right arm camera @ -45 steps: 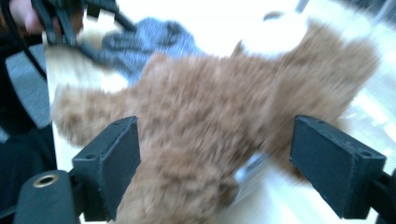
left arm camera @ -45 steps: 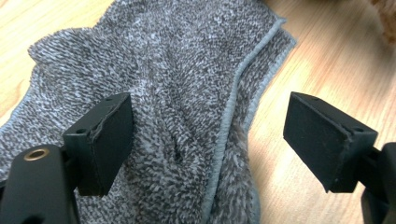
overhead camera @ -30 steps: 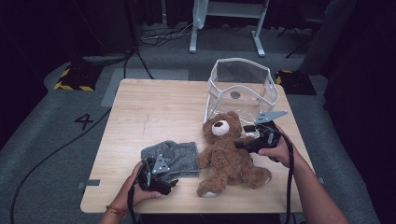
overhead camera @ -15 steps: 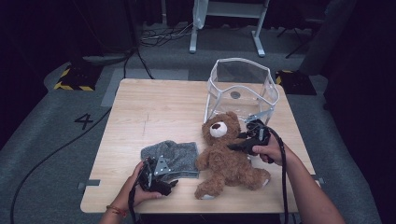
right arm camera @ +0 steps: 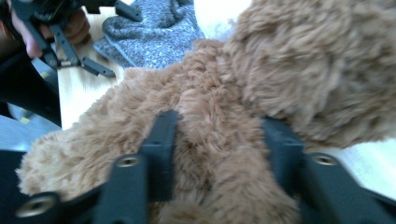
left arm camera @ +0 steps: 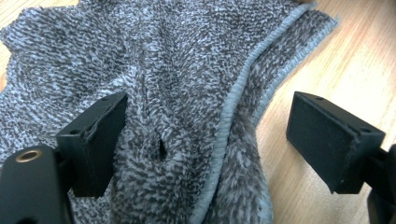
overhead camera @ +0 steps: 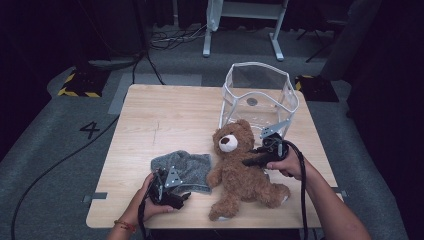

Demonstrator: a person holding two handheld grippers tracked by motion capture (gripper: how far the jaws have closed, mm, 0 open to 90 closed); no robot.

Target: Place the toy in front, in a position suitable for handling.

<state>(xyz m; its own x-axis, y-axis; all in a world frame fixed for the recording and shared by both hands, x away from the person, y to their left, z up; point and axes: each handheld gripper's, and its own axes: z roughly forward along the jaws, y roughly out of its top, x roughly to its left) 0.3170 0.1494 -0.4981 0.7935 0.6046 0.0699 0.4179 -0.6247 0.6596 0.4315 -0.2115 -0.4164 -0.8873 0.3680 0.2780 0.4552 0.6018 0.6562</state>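
At the left of the high view, the left gripper (overhead camera: pixel 172 192) sits low on the wooden desk (overhead camera: pixel 165 120) in the person's left hand (overhead camera: pixel 150 200), its jaws released and standing wide apart. In the left gripper view a grey towel (left arm camera: pixel 187 93) lies rumpled between and ahead of those jaws; its stitched hem runs up between them, nearer the right jaw, and neither pad presses on the cloth, though the left jaw rests just against the pile. Bare desk shows beyond the right jaw. To the right, just beside the towel, a brown teddy bear (overhead camera: pixel 242 175) lies on its back on the desk, head toward the far side. The right gripper (overhead camera: pixel 255 160), held in the right hand (overhead camera: pixel 287 165), reaches in from the bear's right; its jaws have just been closing and now clench the bear, with a thick fold of brown fur, likely the arm, squeezed between the two pads in the right gripper view (right arm camera: pixel 215 154). Beyond these jaws, at the far right of the desk, a clear plastic bin (overhead camera: pixel 260 95) stands upright, just behind the bear's head.
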